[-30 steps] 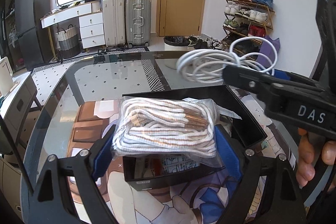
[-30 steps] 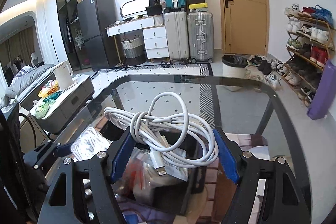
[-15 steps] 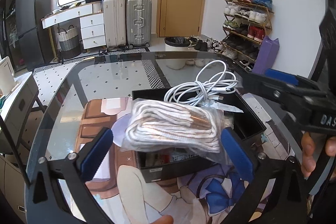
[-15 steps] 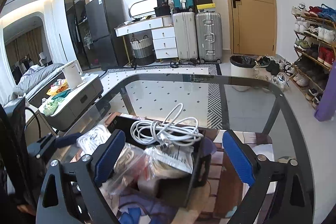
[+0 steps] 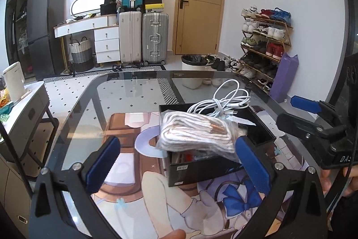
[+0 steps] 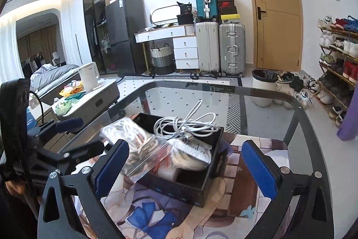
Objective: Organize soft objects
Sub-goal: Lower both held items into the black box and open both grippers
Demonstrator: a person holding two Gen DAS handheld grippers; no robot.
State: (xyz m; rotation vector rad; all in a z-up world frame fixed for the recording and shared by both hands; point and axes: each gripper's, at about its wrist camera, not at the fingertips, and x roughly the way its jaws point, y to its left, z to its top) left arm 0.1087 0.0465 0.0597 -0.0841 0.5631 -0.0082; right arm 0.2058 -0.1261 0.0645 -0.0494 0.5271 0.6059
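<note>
While you back off: keep both grippers level.
Left gripper point(image 5: 176, 165): jaws wide, empty — clear the rope bag point(image 5: 197, 136) at 12 o'clock.
Right gripper point(image 6: 185, 167): jaws just spread, empty — white cable point(image 6: 188, 124) rests in the black box point(image 6: 179, 187).

A glossy glass table top point(image 5: 125, 91) is seen, with the floor showing through it. On it lies a smooth printed mat point(image 5: 138, 174). A matt black box point(image 6: 179, 185) of card-like board is seen at centre. A clear, crinkled plastic bag point(image 5: 197, 133) of woven white cord is laid over its rim, and a smooth white plastic-sheathed cable point(image 6: 185, 124) is coiled at the far end. The blue pads point(image 5: 103, 165) of both grippers look rubbery and ribbed, set in matt black plastic frames with bright metal screws.
</note>
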